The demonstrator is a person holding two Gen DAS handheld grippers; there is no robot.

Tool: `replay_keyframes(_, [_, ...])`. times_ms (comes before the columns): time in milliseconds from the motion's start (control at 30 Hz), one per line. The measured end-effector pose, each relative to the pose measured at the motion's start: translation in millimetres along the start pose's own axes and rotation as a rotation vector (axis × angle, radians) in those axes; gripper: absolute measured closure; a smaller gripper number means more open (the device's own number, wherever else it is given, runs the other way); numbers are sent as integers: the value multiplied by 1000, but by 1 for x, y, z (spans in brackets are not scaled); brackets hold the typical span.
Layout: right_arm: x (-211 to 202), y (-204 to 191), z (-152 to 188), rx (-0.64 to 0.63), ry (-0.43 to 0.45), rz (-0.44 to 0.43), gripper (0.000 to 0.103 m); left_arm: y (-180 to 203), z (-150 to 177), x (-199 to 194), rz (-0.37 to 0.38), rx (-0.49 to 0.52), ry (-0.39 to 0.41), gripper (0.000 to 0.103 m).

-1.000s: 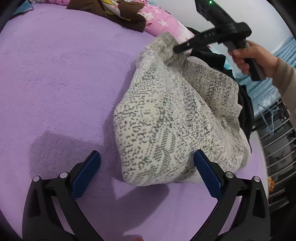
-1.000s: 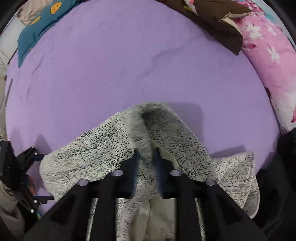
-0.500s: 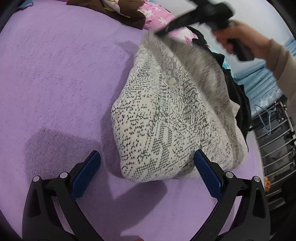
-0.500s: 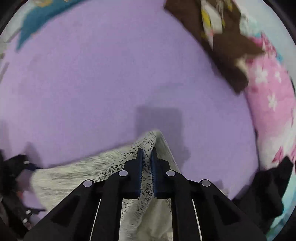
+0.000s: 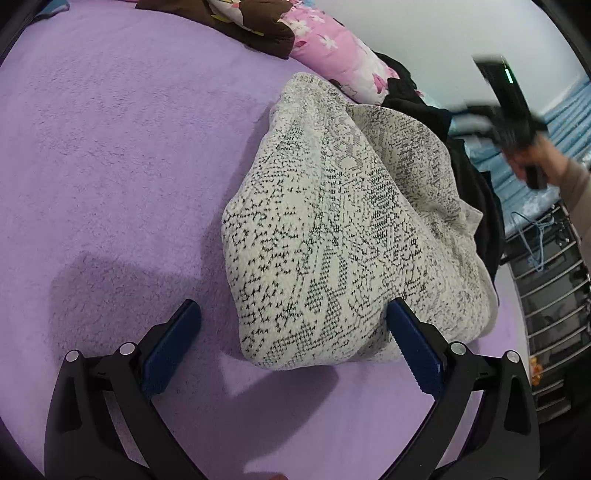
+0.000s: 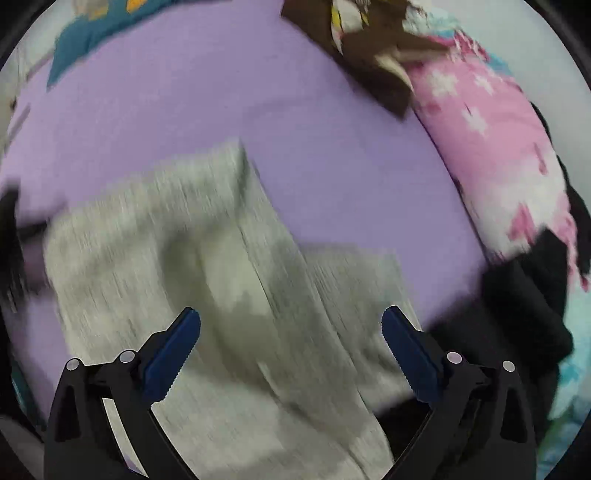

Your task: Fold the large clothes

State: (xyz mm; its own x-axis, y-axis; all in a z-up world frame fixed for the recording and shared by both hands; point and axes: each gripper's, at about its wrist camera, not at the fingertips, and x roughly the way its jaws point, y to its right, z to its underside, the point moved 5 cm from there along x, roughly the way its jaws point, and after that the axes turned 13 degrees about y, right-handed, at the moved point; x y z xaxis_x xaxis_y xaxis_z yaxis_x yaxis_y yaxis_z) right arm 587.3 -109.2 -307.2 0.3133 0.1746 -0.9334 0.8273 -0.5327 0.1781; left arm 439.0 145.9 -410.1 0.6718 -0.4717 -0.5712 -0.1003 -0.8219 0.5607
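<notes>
A cream knit garment with black speckle pattern (image 5: 343, 236) lies bunched on the purple bed cover (image 5: 110, 147). My left gripper (image 5: 291, 343) is open just above the cover, its blue pads on either side of the garment's near end, not gripping it. My right gripper (image 6: 291, 343) is open and empty above the garment (image 6: 207, 266), which looks blurred in the right wrist view. In the left wrist view the right gripper (image 5: 506, 107) shows blurred at the far right, held in a hand, away from the garment.
A pink floral pillow (image 5: 332, 51) and a brown printed cloth (image 5: 236, 18) lie at the bed's far side. Black clothing (image 5: 476, 173) sits under the garment's right edge. A wire rack (image 5: 550, 295) stands beyond the bed's right edge. A teal cloth (image 6: 92, 33) lies far left.
My right gripper opened, let go of the garment's far end and pulled back to the right. The garment dropped and settled on the bed. My left gripper stayed open in place.
</notes>
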Motion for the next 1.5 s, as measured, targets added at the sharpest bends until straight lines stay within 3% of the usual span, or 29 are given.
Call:
replay_keyframes(167, [3,1,63,-63,-61,-57,9,5,-1,4,2,3,5,6])
replay_keyframes(233, [17,5,79,-57,-99,-76,21,4,-1,4,2,3,9,6])
replay_keyframes(433, [53,12,106,-42,-155,-107,25,5,-1,4,1,7,15,6])
replay_keyframes(567, [69,13,116,0,-169,-159,36,5,0,4,4,8,16,6])
replay_keyframes(600, [69,14,117,3,-168,-163,42,5,0,4,5,8,16,6])
replay_keyframes(667, [72,20,121,-4,-175,-176,67,5,-1,5,5,9,16,6])
replay_keyframes(800, [53,26,131,4,-163,-189,91,5,-2,4,5,9,16,6])
replay_keyframes(967, [17,34,126,-13,-97,-156,93,5,-2,3,7,6,15,6])
replay_keyframes(1067, [-5,55,120,-16,-51,-68,97,6,-2,3,6,6,14,6])
replay_keyframes(1167, [-15,73,124,18,-43,-52,96,6,-2,2,7,3,16,6])
replay_keyframes(1200, [-13,73,127,40,-56,-69,96,7,-2,3,6,4,16,6])
replay_keyframes(1233, [-7,67,131,-38,-67,-33,96,7,-2,3,5,7,15,6])
replay_keyframes(1333, [10,72,134,-28,-91,25,96,6,-2,2,8,4,15,6])
replay_keyframes(1500, [32,84,155,75,-82,96,94,9,-3,-1,2,12,21,6])
